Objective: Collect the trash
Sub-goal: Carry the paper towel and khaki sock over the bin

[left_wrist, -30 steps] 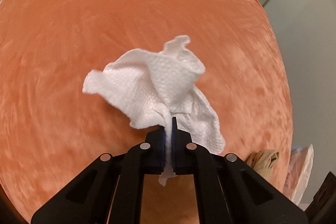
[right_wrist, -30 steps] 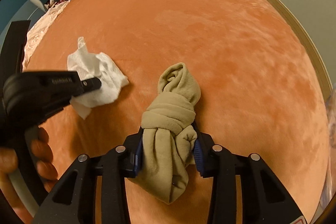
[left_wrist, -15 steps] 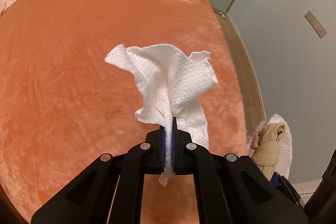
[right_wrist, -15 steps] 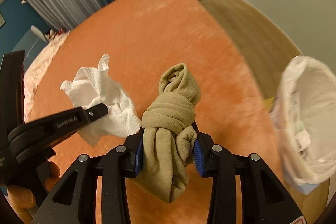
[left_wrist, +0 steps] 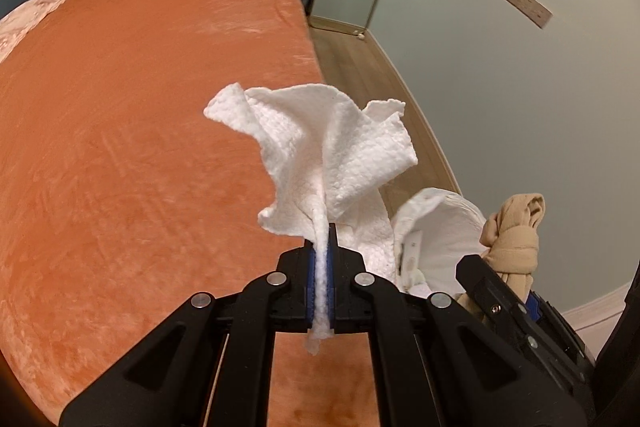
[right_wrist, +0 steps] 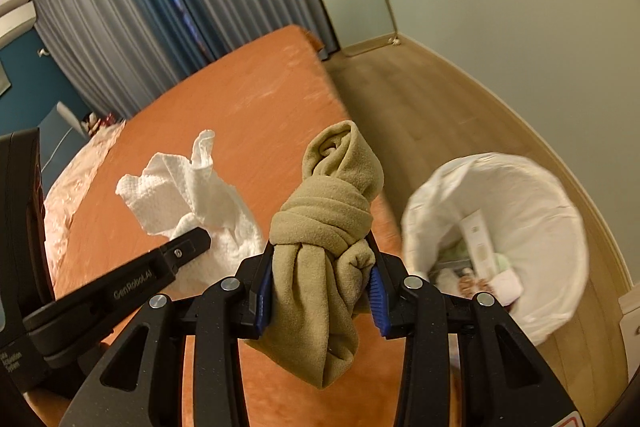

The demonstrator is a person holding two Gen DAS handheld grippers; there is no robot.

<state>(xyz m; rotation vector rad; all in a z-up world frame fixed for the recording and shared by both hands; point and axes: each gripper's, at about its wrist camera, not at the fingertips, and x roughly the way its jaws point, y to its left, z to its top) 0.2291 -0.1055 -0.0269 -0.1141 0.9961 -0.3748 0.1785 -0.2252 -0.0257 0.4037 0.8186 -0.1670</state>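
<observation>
My left gripper is shut on a crumpled white paper towel and holds it in the air above the orange bed. My right gripper is shut on a knotted beige cloth, also lifted off the bed. The towel and the left gripper show at the left of the right wrist view. The beige cloth shows at the right of the left wrist view. A bin with a white bag liner stands on the floor to the right, with several bits of trash inside.
The bed's right edge runs beside a wooden floor. A pale wall is close on the right. Grey curtains hang behind the bed. The bin shows behind the towel in the left wrist view.
Both grippers have risen and swung right, away from the bed's middle. The bin has come fully into the right wrist view and closer in the left. Both grips are unchanged.
</observation>
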